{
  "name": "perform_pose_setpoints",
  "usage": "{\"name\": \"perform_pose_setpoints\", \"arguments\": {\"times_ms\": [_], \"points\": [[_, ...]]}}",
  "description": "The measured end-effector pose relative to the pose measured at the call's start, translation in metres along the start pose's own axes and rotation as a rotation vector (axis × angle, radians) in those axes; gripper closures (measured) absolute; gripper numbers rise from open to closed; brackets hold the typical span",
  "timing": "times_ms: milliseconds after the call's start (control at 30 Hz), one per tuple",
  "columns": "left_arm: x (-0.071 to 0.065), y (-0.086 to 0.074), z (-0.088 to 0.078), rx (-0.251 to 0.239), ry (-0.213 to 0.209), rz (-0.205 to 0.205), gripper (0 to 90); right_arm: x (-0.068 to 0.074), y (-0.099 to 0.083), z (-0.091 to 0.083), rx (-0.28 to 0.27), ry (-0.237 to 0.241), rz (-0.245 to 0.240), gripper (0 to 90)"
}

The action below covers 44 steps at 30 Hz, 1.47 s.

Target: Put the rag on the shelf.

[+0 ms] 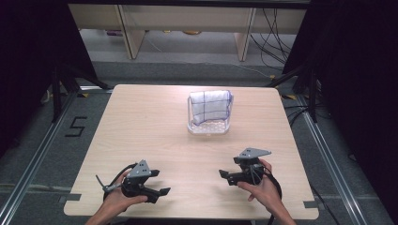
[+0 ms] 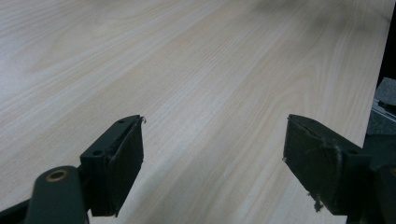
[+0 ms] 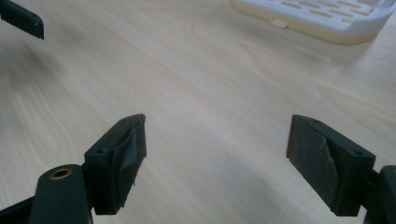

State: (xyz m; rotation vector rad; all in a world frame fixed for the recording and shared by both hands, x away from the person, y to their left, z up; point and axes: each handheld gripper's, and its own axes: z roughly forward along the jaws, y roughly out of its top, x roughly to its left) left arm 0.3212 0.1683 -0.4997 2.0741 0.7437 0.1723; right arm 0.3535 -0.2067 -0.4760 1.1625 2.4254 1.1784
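Pale wood-grain counter [image 1: 141, 126] carries a white slotted tray [image 1: 209, 127] toward twelve o'clock, with a folded white cloth with blue grid lines [image 1: 210, 106] standing in it. Left gripper [image 1: 159, 192] sits at seven o'clock, right gripper [image 1: 224, 175] at five o'clock, both well apart from the tray, their jaws spread wide over bare wood, pinching nothing.

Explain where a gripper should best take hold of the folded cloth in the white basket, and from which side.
Probably from above: the checked cloth bulges over the basket rim, so its top fold lies exposed, while the basket walls screen its lower sides. Pinch across that raised fold.
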Motion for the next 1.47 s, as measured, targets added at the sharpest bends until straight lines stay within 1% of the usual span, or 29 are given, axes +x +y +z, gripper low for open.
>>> {"name": "perform_pose_setpoints", "arguments": {"times_ms": [33, 67, 167, 200, 233, 333, 400, 467, 500, 533, 600, 667, 700, 733, 767, 800, 867, 900, 933, 967, 1033, 1067, 1100, 1133, 1233, 1333, 1367, 1400, 1467], "points": [[0.0, -0.001, -0.001, 0.004, 0.005, 0.006, 20.1, 0.001, -0.003, 0.0, 0.011, 0.009, 0.0, 19.4], [-0.002, -0.002, -0.001, -0.006, 0.013, -0.009, 20.1, 0.002, -0.005, 0.0, 0.018, 0.01, 0.004, 19.1], [-0.002, -0.006, -0.004, -0.005, 0.008, -0.002, 20.2, 0.004, -0.012, -0.002, 0.041, 0.017, -0.009, 17.7], [-0.004, -0.008, -0.004, -0.009, 0.018, -0.01, 20.3, 0.004, -0.014, -0.002, 0.041, 0.021, -0.016, 17.3], [-0.003, -0.009, -0.006, 0.008, 0.018, 0.002, 20.3, 0.004, -0.017, -0.002, 0.039, 0.02, -0.021, 17.3], [-0.005, -0.013, -0.007, 0.011, 0.026, 0.005, 20.2, 0.006, -0.023, -0.006, 0.051, 0.028, -0.016, 17.2], [-0.007, -0.015, -0.009, 0.014, 0.031, 0.014, 20.3, 0.006, -0.027, -0.009, 0.041, 0.028, -0.015, 17.0], [-0.008, -0.017, -0.009, 0.014, 0.039, 0.007, 20.3, 0.007, -0.031, -0.013, 0.037, 0.03, -0.016, 17.0], [-0.008, -0.018, -0.011, 0.037, 0.045, 0.028, 20.4, 0.008, -0.033, -0.015, 0.039, 0.025, -0.015, 17.1], [-0.01, -0.019, -0.01, 0.023, 0.051, 0.016, 20.4, 0.009, -0.037, -0.016, 0.038, 0.021, -0.02, 17.1], [-0.01, -0.02, -0.011, 0.043, 0.061, 0.047, 20.4, 0.013, -0.041, -0.019, 0.054, 0.019, 0.002, 17.1], [-0.013, -0.022, -0.01, 0.034, 0.062, 0.025, 20.4, 0.011, -0.044, -0.022, 0.039, 0.011, -0.034, 17.1], [-0.013, -0.023, -0.01, 0.034, 0.063, 0.024, 20.3, 0.012, -0.046, -0.024, 0.039, 0.011, -0.036, 17.1], [-0.011, -0.023, -0.012, 0.055, 0.063, 0.047, 20.3, 0.012, -0.047, -0.025, 0.043, 0.009, -0.035, 17.1], [-0.011, -0.023, -0.012, 0.055, 0.063, 0.047, 20.3, 0.012, -0.047, -0.025, 0.043, 0.009, -0.035, 17.1], [-0.013, -0.025, -0.011, 0.041, 0.067, 0.023, 20.3, 0.012, -0.051, -0.027, 0.042, 0.012, -0.033, 17.1], [-0.013, -0.024, -0.011, 0.029, 0.062, 0.02, 20.2, 0.012, -0.052, -0.029, 0.038, 0.012, -0.031, 17.1], [-0.014, -0.024, -0.011, 0.018, 0.064, 0.016, 20.2, 0.012, -0.052, -0.029, 0.049, 0.037, -0.034, 17.1], [-0.014, -0.024, -0.011, 0.02, 0.066, 0.014, 20.2, 0.011, -0.053, -0.029, 0.047, 0.039, -0.033, 17.1], [-0.012, -0.024, -0.013, 0.044, 0.068, 0.035, 20.2, 0.011, -0.053, -0.03, 0.05, 0.042, -0.028, 17.1], [-0.012, -0.024, -0.013, 0.048, 0.065, 0.038, 20.2, 0.011, -0.053, -0.029, 0.049, 0.037, -0.024, 17.1], [-0.012, -0.024, -0.013, 0.048, 0.065, 0.036, 20.2, 0.01, -0.053, -0.029, 0.052, 0.042, -0.035, 17.1], [-0.011, -0.024, -0.013, 0.047, 0.066, 0.041, 20.2, 0.012, -0.054, -0.029, 0.055, 0.025, -0.018, 17.1], [-0.011, -0.023, -0.013, 0.046, 0.067, 0.039, 20.2, 0.012, -0.054, -0.028, 0.047, 0.013, -0.042, 17.2], [-0.011, -0.024, -0.013, 0.044, 0.066, 0.037, 20.2, 0.013, -0.054, -0.027, 0.048, 0.025, -0.041, 17.2], [-0.011, -0.024, -0.012, 0.041, 0.062, 0.035, 20.2, 0.013, -0.054, -0.028, 0.05, 0.013, -0.045, 17.3], [-0.012, -0.024, -0.011, 0.029, 0.062, 0.021, 20.2, 0.012, -0.054, -0.028, 0.052, 0.012, -0.036, 17.3], [-0.011, -0.025, -0.011, 0.038, 0.073, 0.017, 20.2, 0.013, -0.054, -0.029, 0.06, 0.008, -0.016, 17.3], [-0.011, -0.025, -0.01, 0.027, 0.065, 0.014, 20.2, 0.011, -0.054, -0.028, 0.049, 0.007, -0.031, 17.3]]}}
